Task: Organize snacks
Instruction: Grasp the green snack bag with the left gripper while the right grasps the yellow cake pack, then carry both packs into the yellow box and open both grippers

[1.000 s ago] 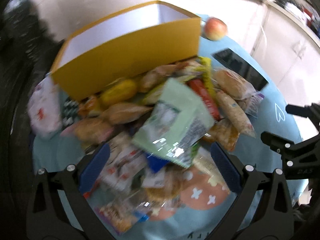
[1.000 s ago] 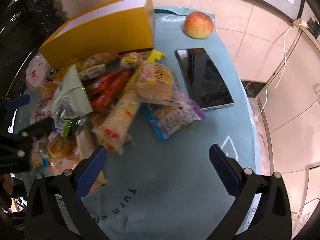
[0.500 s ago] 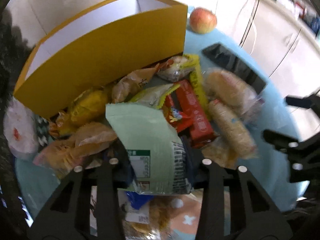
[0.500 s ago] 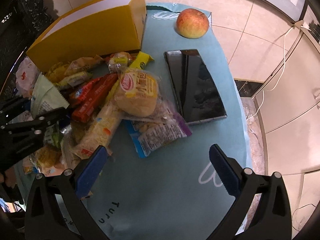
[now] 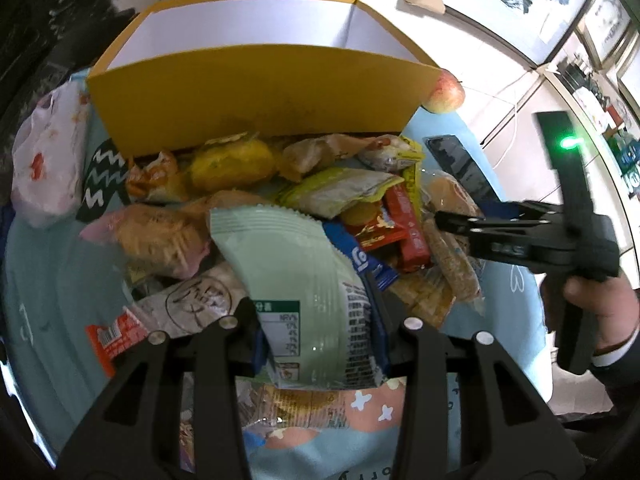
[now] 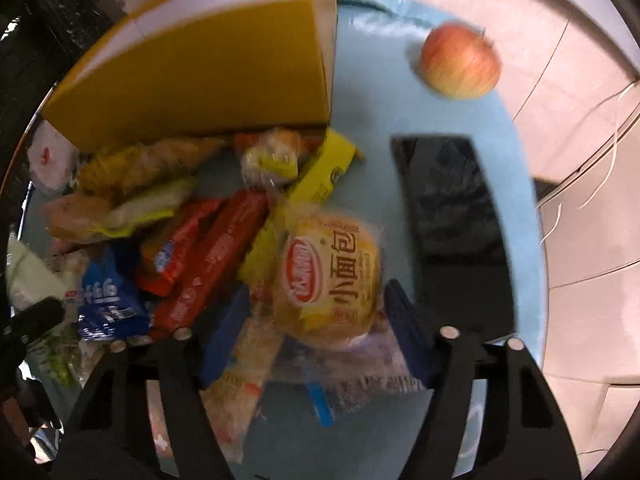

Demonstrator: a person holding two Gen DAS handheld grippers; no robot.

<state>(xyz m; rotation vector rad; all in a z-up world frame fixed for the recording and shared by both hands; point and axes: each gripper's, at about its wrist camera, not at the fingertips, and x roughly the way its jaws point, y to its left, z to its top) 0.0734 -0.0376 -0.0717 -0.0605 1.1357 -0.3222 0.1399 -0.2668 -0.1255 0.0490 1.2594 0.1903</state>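
Progress is slight: the yellow box [image 5: 256, 92] is seen empty, with the snack heap [image 5: 320, 208] piled on the worktop [image 6: 372, 92] against it. A pale green packet [image 5: 296, 280] is clamped in the left hand-held gripper [image 5: 316, 344], pitched steeply down. The right hand-held gripper [image 6: 316, 320], jaws just closing, straddles a bread bun packet [image 6: 332, 276]; pad contact cannot be told.

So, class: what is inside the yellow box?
Only bare white inner walls of the yellow box show; its near wall hides the floor, so any contents there cannot be seen.
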